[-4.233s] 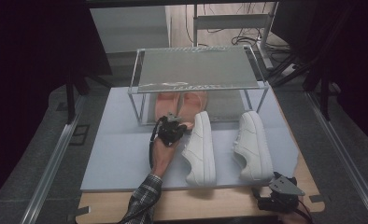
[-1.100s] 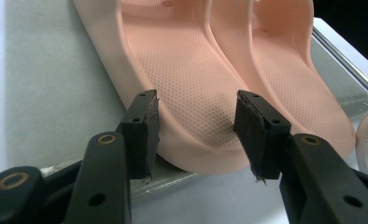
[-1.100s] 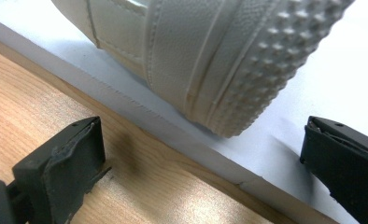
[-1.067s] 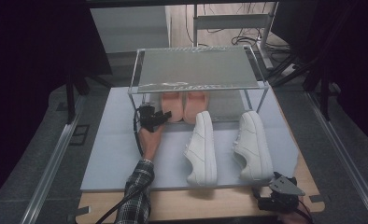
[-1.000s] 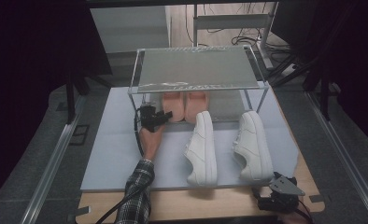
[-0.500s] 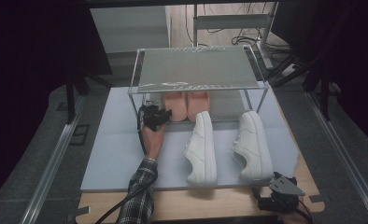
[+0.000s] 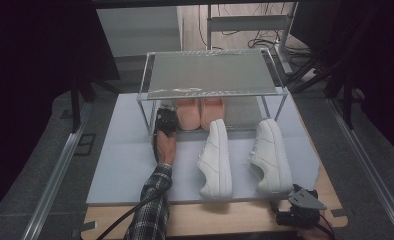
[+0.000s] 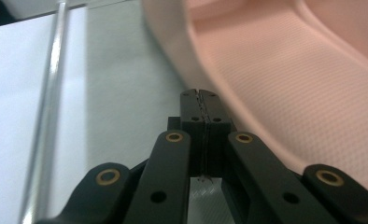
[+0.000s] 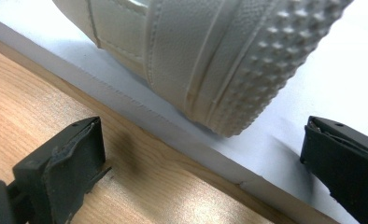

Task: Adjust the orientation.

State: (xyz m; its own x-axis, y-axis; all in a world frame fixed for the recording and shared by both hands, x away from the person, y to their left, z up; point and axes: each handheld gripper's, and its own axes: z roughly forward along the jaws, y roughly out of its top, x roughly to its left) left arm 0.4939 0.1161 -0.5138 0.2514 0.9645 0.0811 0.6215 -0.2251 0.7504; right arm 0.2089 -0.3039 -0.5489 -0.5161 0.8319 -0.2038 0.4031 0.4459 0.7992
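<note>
- Work in hand, as I judge it: getting shoes onto the lower level of the clear rack (image 7: pixel 212 70), upper middle of the high view.
- Pink slippers (image 7: pixel 200 112): both sit side by side under the rack's top shelf, just above frame centre. This part looks done.
- My left gripper (image 7: pixel 165 121) lies just left of the pink pair, at the rack's front left leg. Its jaws have just been closing and now meet with nothing between them; in the left gripper view the tips (image 8: pixel 200 95) sit beside the left pink slipper (image 8: pixel 285 88), and I cannot tell whether they touch its side.
- White sneakers: left one (image 7: pixel 216 157) and right one (image 7: pixel 271 156) lie on the grey mat (image 7: pixel 120 165) in front of the rack, centre to lower right, toes toward the rack. Neither is shelved; this is what is left.
- My right gripper (image 7: pixel 301 206) rests at the lower right on the wooden table edge (image 7: pixel 225 220). Jaws well apart, empty; the right gripper view has the right sneaker's heel (image 9: pixel 210 56) ahead of them, not between the pads.
- Estimate: about halfway, one pair of two placed.
</note>
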